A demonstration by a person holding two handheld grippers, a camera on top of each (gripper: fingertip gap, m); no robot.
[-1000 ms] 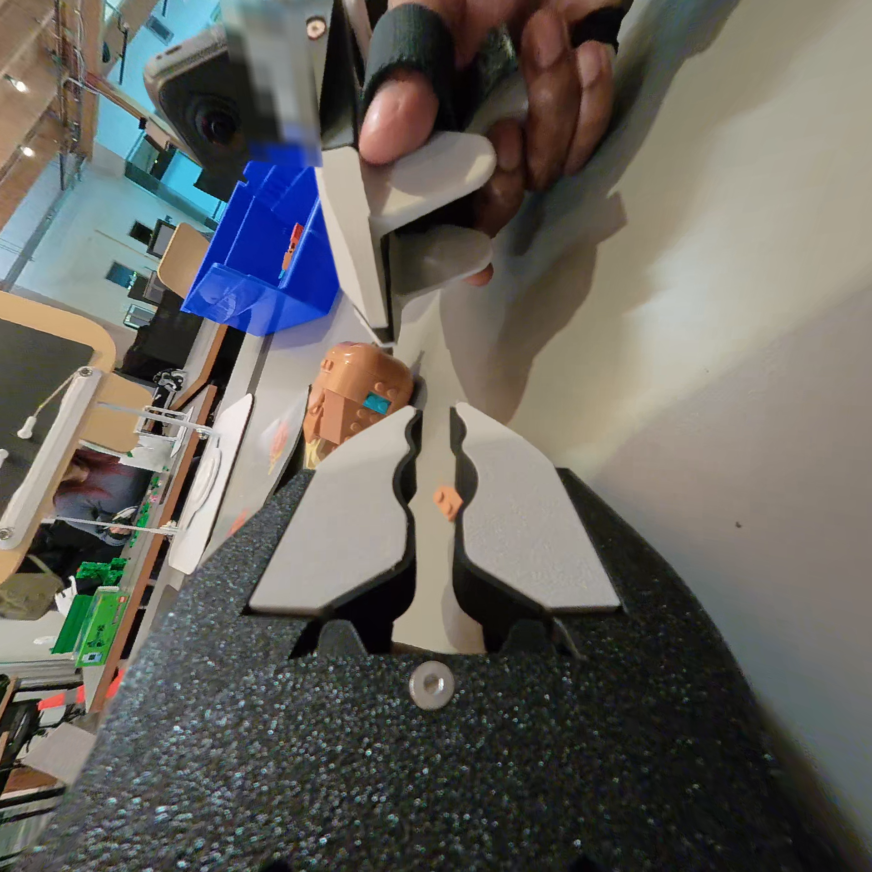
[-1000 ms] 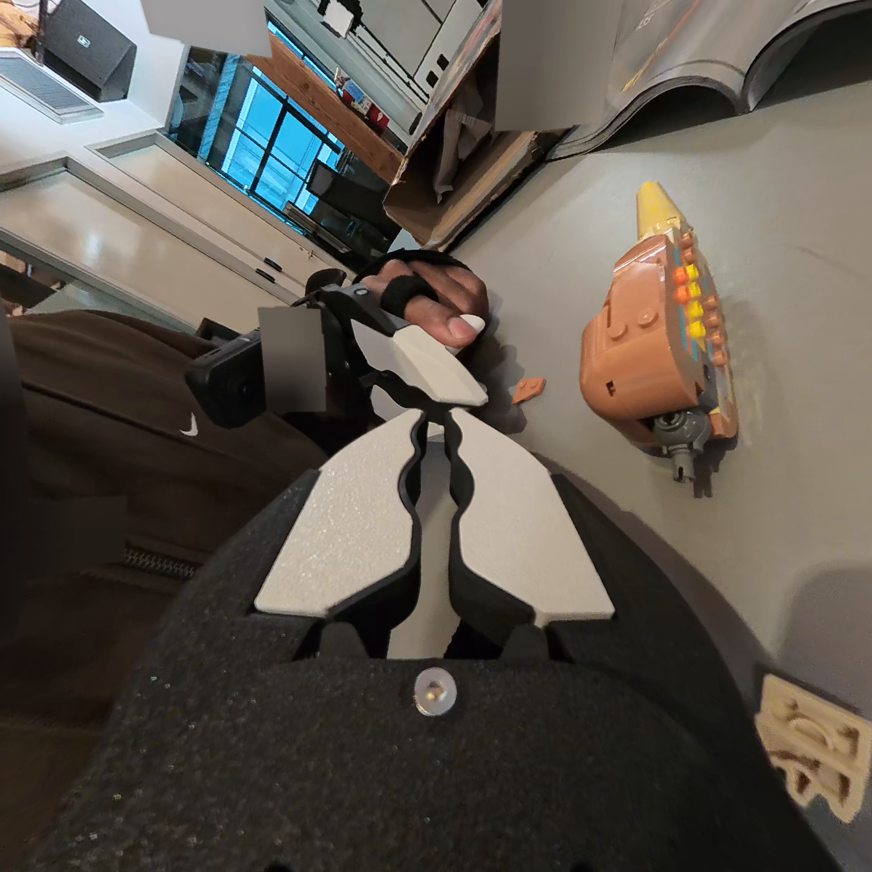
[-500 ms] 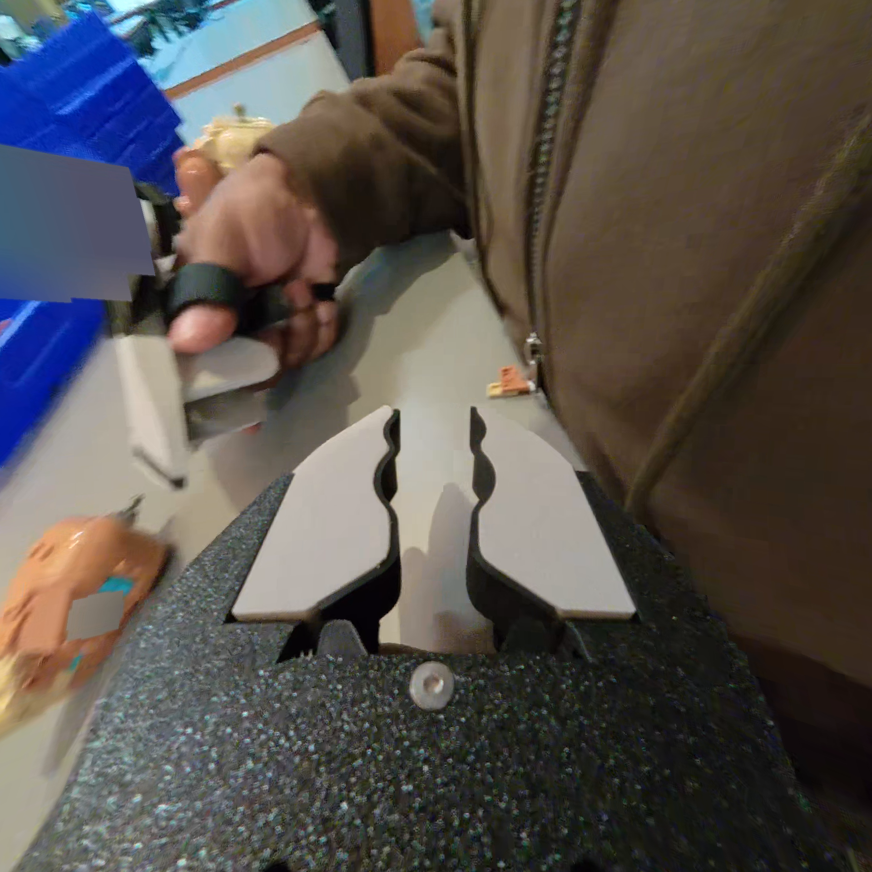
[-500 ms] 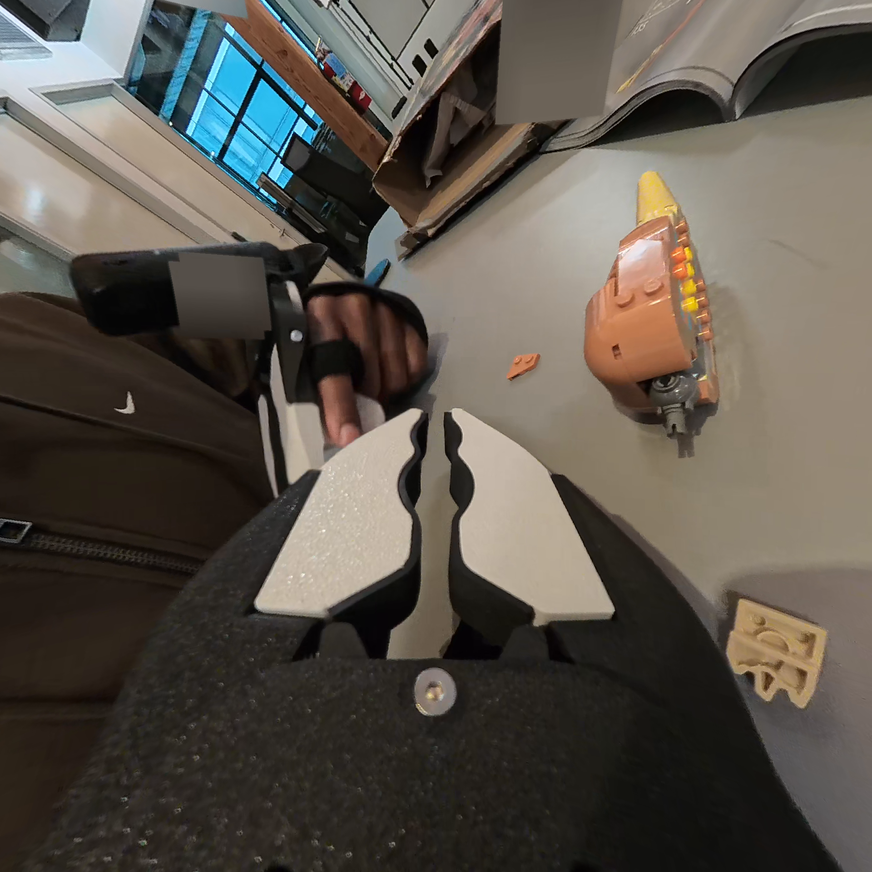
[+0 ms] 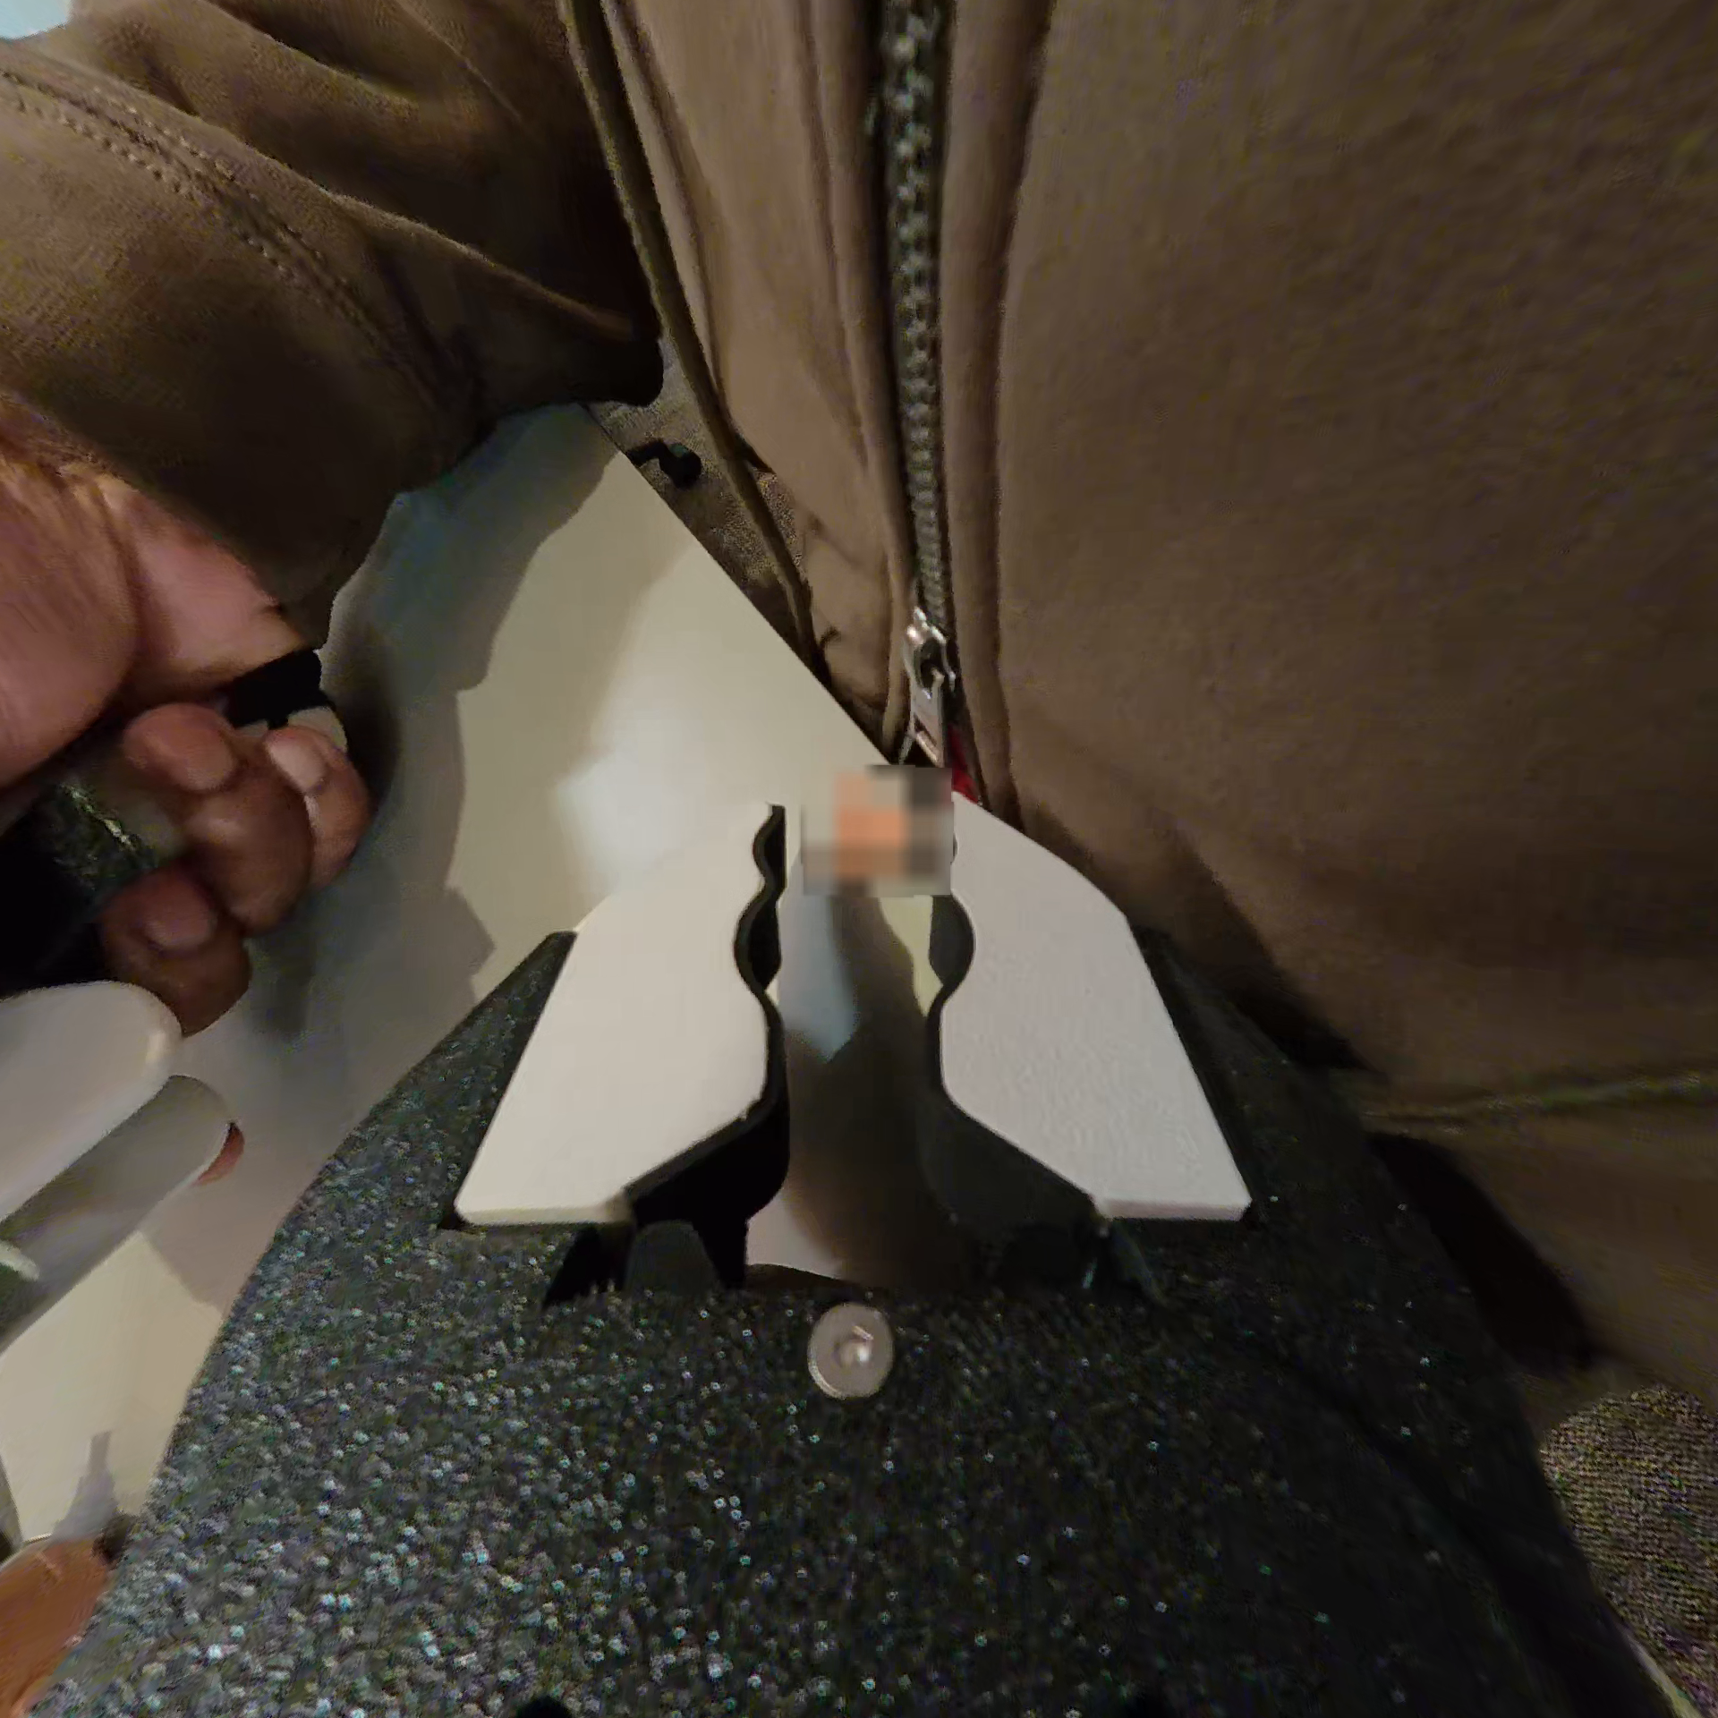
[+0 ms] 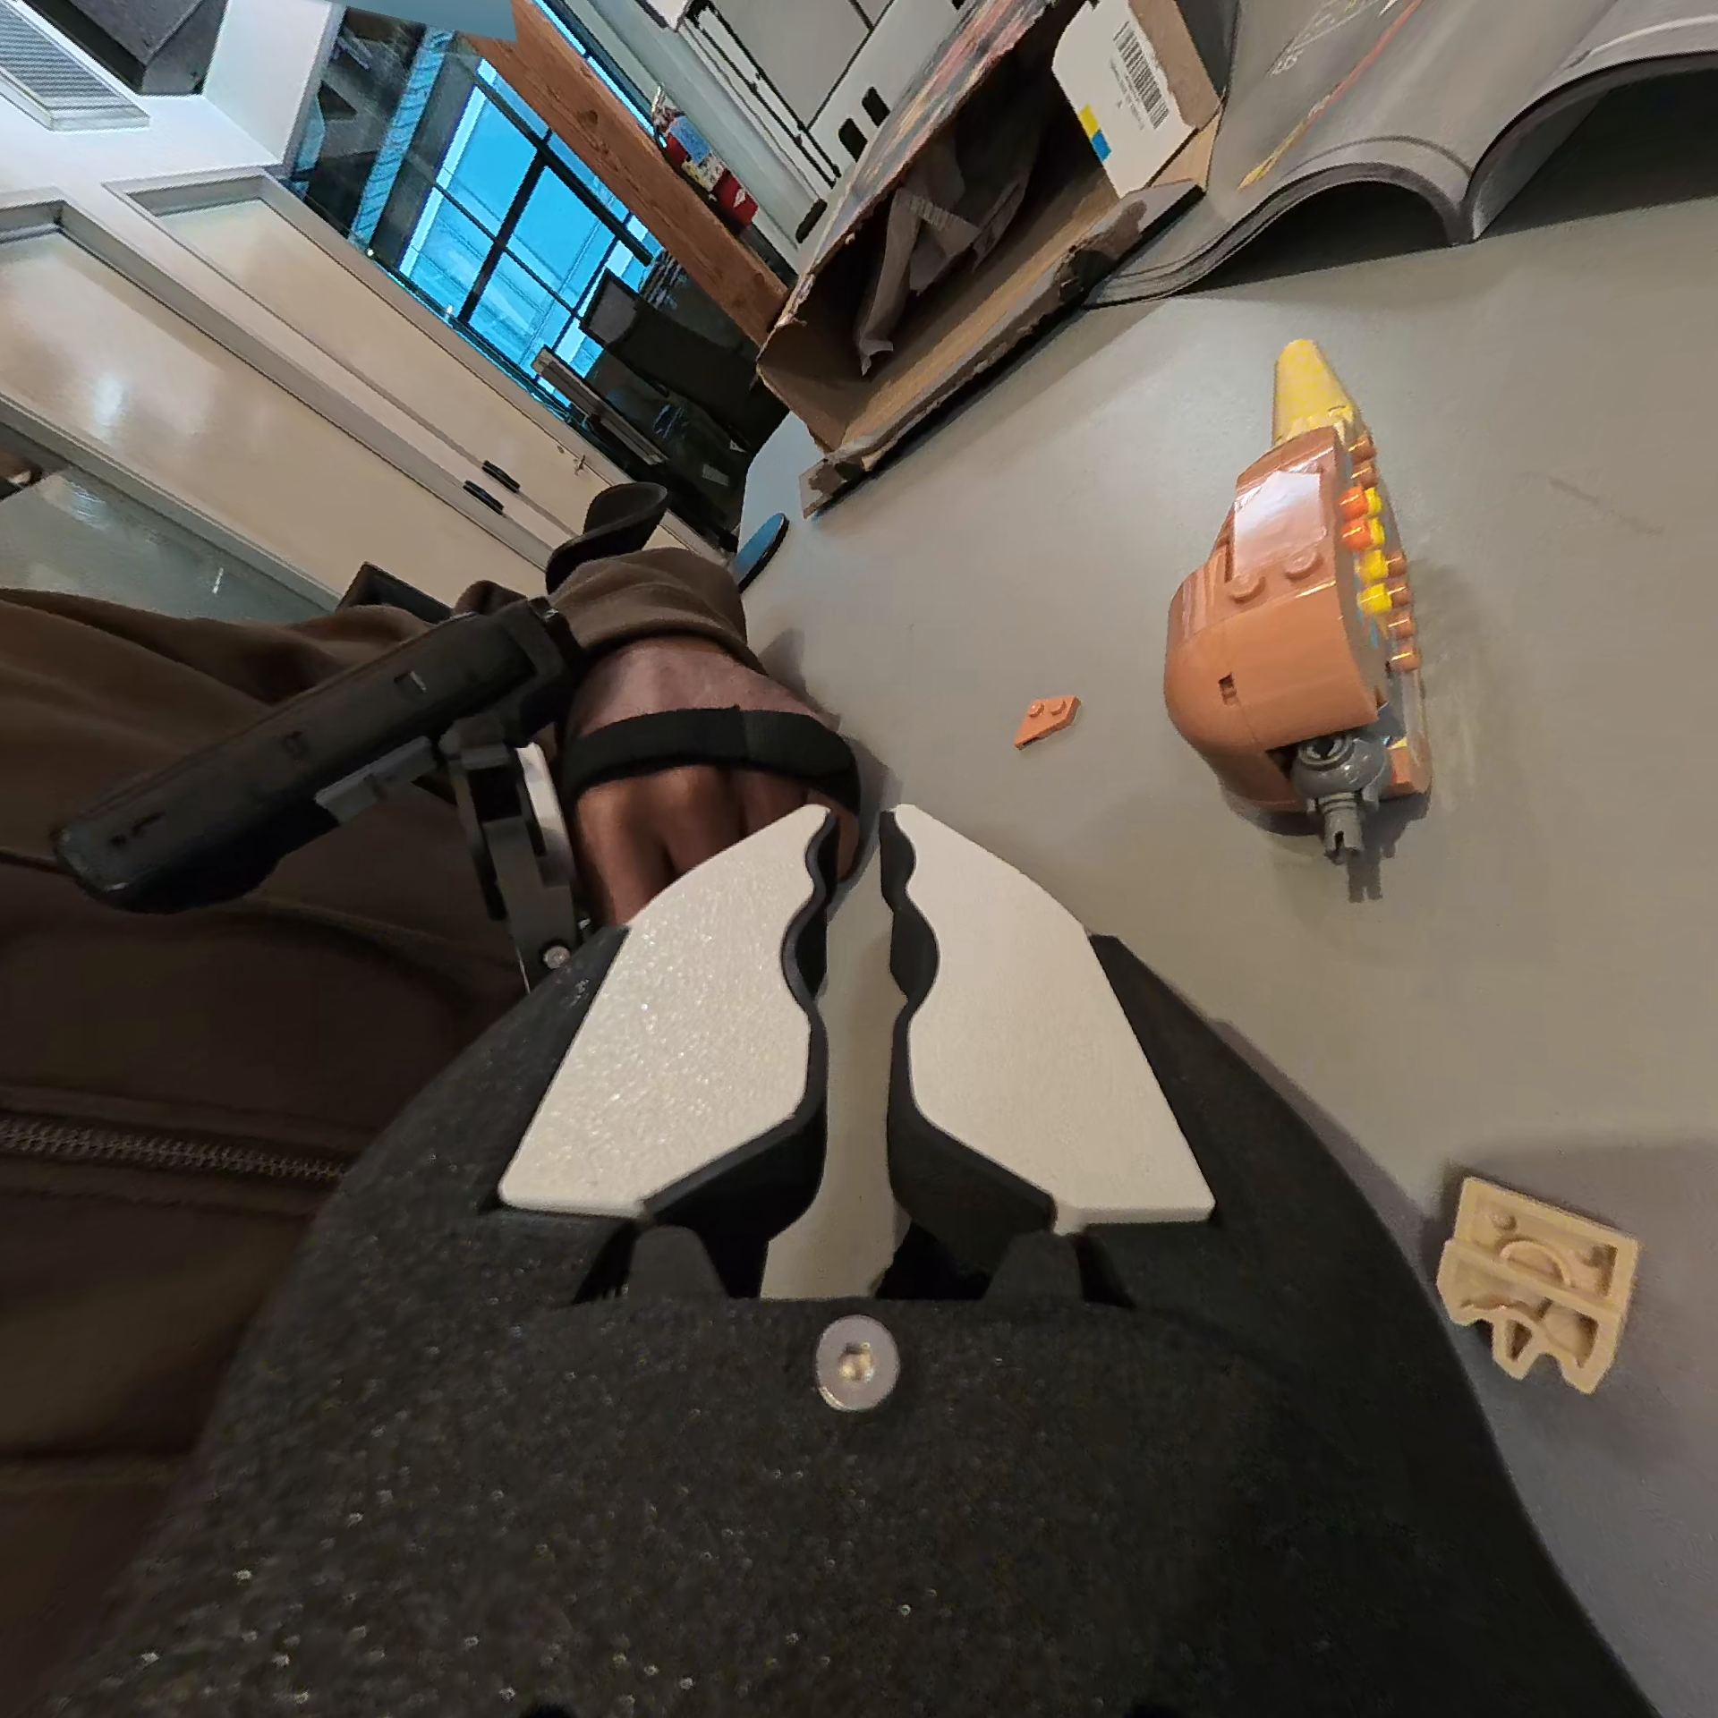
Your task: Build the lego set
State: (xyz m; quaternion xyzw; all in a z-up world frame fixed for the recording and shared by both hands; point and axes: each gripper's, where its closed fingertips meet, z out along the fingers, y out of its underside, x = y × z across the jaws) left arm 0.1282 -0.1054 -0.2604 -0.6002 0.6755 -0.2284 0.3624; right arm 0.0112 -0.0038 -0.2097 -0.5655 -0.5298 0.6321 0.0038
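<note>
Both tools empty over the grey desk, loose Lego pieces beyond

The right tool (image 6: 869,823) hangs nearly closed, grasping nothing; the left tool (image 5: 860,837) is released, gap wide, pointing at a brown zipped jacket (image 5: 1301,465). A tan Lego piece (image 6: 1534,1292) lies nearest, then a small orange plate (image 6: 1049,718) and the brown Lego model (image 6: 1292,641). Farther off, a torn cardboard box (image 6: 976,279) bears a barcode label, beside an open booklet (image 6: 1487,121).

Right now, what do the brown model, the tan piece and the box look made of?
Brown model: moulded plastic, semi-gloss; studs and a bright highlight on top.
Tan piece: plastic too, duller; crisp moulded ribs.
Box: cardboard, apparently; raw brown torn edge, printed outer face.
</note>
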